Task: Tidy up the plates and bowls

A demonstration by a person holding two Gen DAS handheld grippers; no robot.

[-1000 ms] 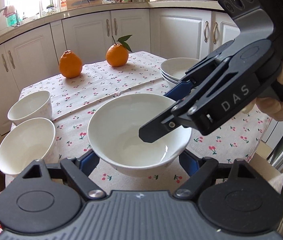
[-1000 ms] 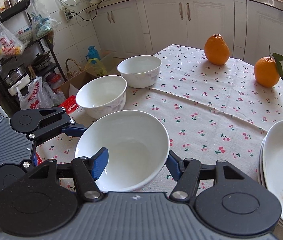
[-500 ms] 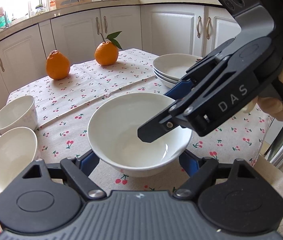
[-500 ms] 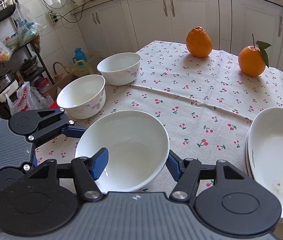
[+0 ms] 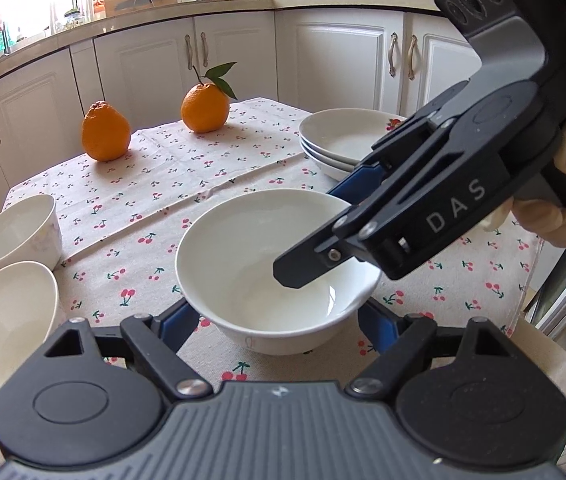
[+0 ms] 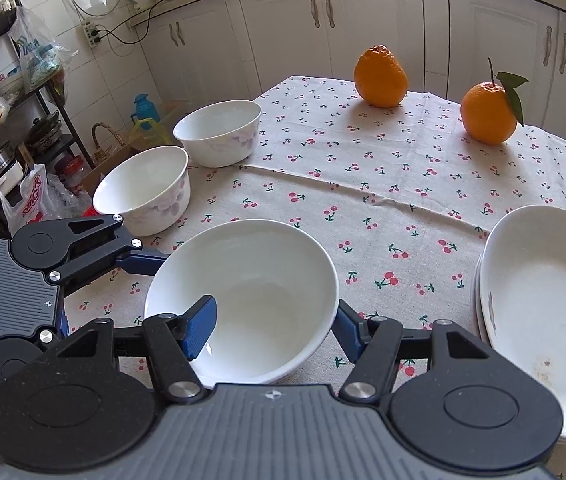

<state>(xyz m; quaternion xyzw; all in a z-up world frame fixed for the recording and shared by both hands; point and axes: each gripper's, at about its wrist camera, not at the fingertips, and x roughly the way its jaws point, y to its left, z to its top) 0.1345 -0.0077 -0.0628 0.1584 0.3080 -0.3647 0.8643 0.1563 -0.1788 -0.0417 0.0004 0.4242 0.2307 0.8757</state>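
Note:
A plain white bowl (image 5: 243, 256) (image 6: 267, 280) is gripped from two sides near the front of the table. My left gripper (image 5: 275, 320) has its blue fingers (image 5: 175, 322) clamped against the bowl's lower outer sides. My right gripper (image 6: 273, 328) (image 5: 323, 236) is shut on the bowl's wall, one pad (image 6: 201, 328) inside and the other outside. The bowl's base is right at the cherry-print tablecloth (image 5: 155, 184), and I cannot tell whether it touches. Two flowered bowls (image 6: 219, 132) (image 6: 143, 188) stand at the left edge. A stack of white plates (image 5: 343, 140) (image 6: 543, 300) sits at the right.
Two oranges (image 6: 380, 76) (image 6: 488, 114) rest at the far side of the table. White kitchen cabinets (image 5: 343, 56) run behind it. A rack with bags and pots (image 6: 23, 80) stands off the table's left side. A gloved hand (image 5: 563, 216) holds the right gripper.
The table scene has slid leftward in both views while the bowl stays fixed between the fingers. Bowl and both grippers have shifted together slightly to the right.

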